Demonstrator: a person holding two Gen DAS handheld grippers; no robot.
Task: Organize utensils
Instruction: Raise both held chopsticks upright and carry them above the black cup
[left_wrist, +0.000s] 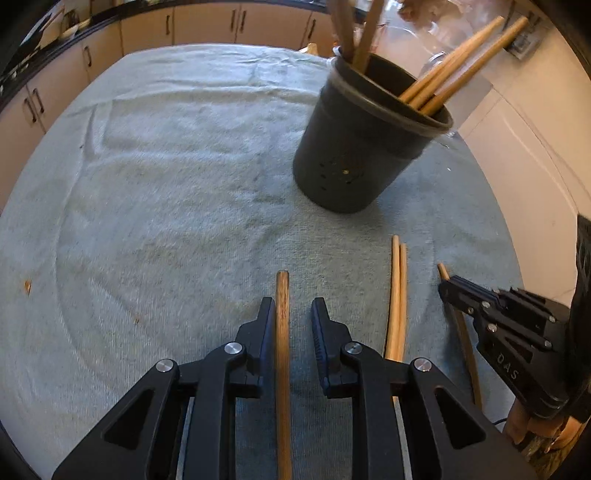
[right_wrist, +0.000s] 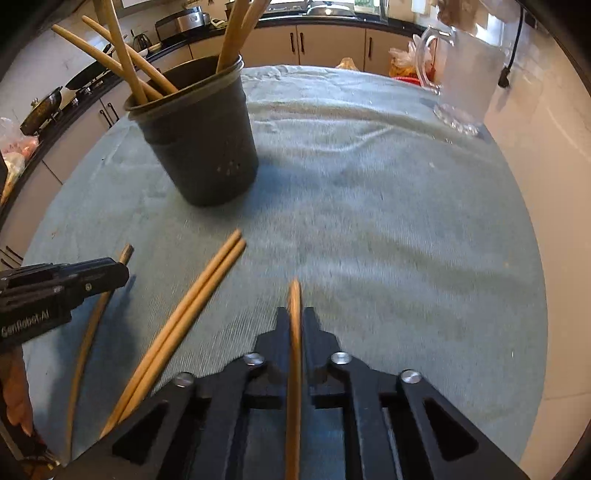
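— Left tool: how do its jaws stand?
— Apart. A dark wooden chopstick lies between them on the towel-covered table; it touches the left finger, with a gap to the right one.
— And the right tool?
— Its jaws are drawn in on a lighter chopstick, both fingers pressed against it, the tip poking out toward 12 o'clock.
— Where do the utensils go?
— A black holder stands at about 1 o'clock from the left tool, at 11 o'clock from the right one. Several wooden chopsticks already lean inside it, fanned out over the rim.
— Anything loose nearby?
— A pair of chopsticks lies side by side and touching, between the two tools, at 2 o'clock from the left one.
— What crowds the holder?
— A clear glass pitcher stands on the far right of the table, at 1 o'clock in the right view, well apart from the holder. Kitchen cabinets run behind the table.
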